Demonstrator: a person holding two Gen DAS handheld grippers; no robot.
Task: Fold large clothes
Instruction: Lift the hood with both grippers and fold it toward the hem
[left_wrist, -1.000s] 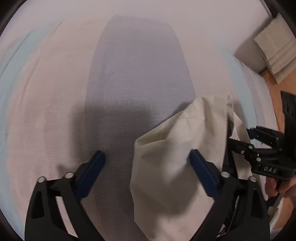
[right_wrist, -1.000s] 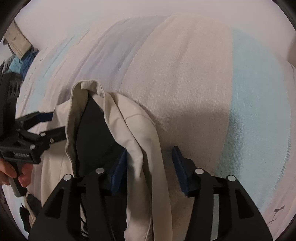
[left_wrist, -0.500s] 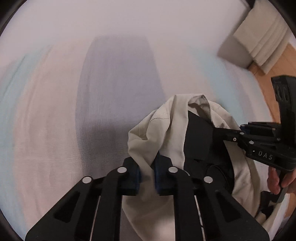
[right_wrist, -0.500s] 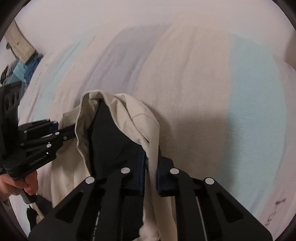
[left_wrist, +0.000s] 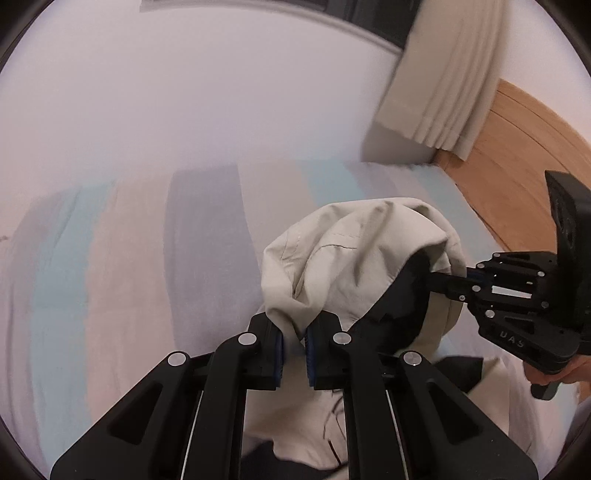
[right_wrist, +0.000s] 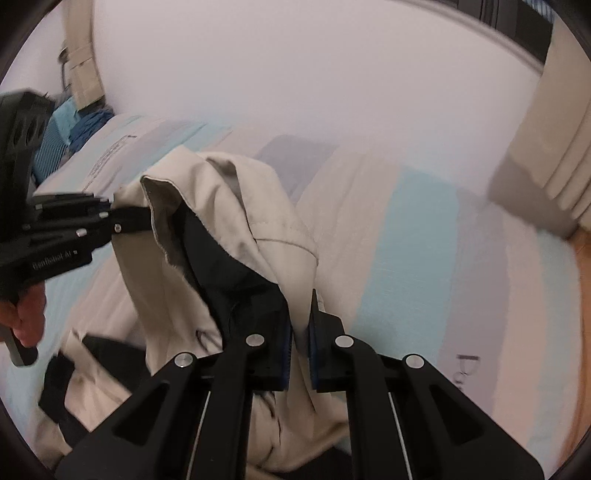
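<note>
The jacket (left_wrist: 354, 258) runs off the bottom edge in both views, so its full shape cannot be told. Its dark lining (right_wrist: 236, 291) hides whatever lies inside the folds. The bed (left_wrist: 122, 266) is smeared by motion blur, its stripes soft-edged. The printed marks (right_wrist: 466, 369) near the right tongs (right_wrist: 301, 354) are too blurred to read. The hand (right_wrist: 27, 317) is cut off by the left edge.
</note>
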